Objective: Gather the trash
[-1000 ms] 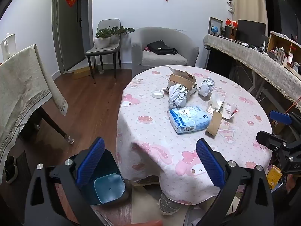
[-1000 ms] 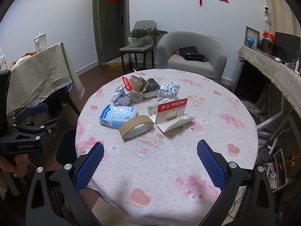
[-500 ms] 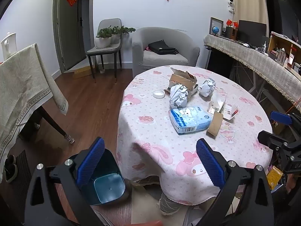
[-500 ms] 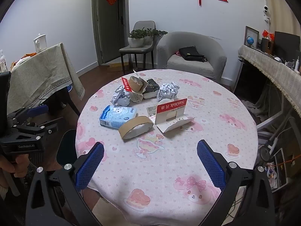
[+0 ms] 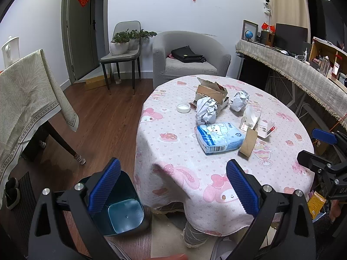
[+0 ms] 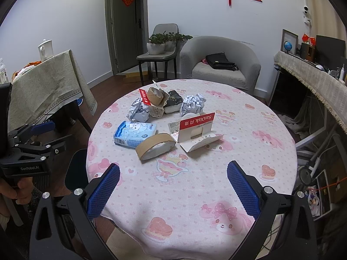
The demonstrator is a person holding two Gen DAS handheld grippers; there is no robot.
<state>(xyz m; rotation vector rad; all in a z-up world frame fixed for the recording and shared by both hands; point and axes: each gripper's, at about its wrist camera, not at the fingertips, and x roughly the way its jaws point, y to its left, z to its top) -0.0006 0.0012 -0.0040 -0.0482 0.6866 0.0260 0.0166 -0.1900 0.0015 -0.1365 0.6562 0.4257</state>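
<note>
A round table (image 6: 216, 190) with a pink cartoon cloth holds trash: a blue tissue pack (image 6: 134, 133), a cardboard tape ring (image 6: 155, 146), a red-and-white card package (image 6: 198, 127), two crumpled paper balls (image 6: 138, 111) (image 6: 193, 106), a torn cardboard box (image 6: 156, 99) and a white lid (image 5: 183, 108). A blue-lined trash bin (image 5: 117, 208) stands on the floor left of the table. My left gripper (image 5: 173, 186) is open above the bin and table edge. My right gripper (image 6: 173, 190) is open over the table's near part. Both are empty.
A second table with a beige cloth (image 5: 26, 99) stands at left. A grey armchair (image 5: 190, 58) and a chair with plants (image 5: 123, 52) stand behind. A long counter (image 5: 303, 73) runs along the right. Cables and boxes lie on the floor at right (image 6: 321, 186).
Both views drift very slightly; nothing on the table has moved. Both grippers stay open and empty.
</note>
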